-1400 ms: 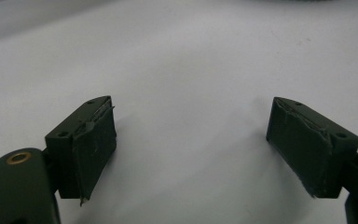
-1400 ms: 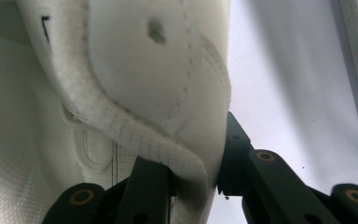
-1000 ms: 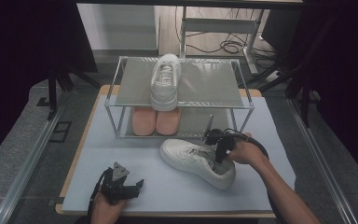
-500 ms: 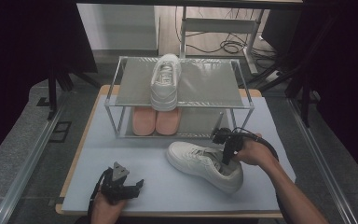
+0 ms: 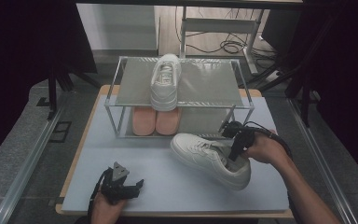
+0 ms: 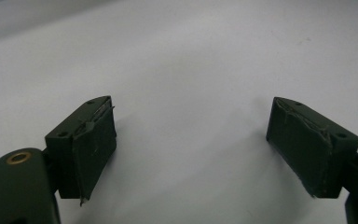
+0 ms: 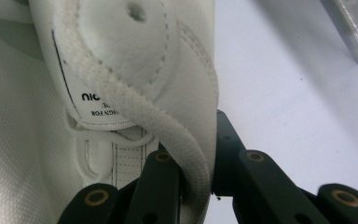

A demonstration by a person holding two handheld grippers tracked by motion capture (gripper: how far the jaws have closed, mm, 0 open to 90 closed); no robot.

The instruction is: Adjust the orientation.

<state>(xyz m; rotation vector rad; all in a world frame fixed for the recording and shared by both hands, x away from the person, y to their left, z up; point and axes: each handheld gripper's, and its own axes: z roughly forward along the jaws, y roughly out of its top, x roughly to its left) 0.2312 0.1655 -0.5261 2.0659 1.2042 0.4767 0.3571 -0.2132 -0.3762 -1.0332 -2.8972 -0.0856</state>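
The white sneaker (image 5: 210, 158), just in front of the shoe rack (image 5: 182, 105), is being pinched at its collar by the right gripper (image 5: 235, 151) (left gripper (image 5: 121, 184) is gaping, holding nothing).

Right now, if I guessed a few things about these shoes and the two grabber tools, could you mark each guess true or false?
1. The right gripper is clamped on the side wall of the white sneaker in front of the rack. True.
2. The left gripper holds a shoe too. False: its jaws stand open over the bare table mat, with nothing between them.
3. A second white sneaker sits on the top shelf of the rack. True.
4. The lower shelf has a pair of black boots. False: a pink pair sits there.
5. The held sneaker is already under the rack. False: it is in front of the rack, over the mat.
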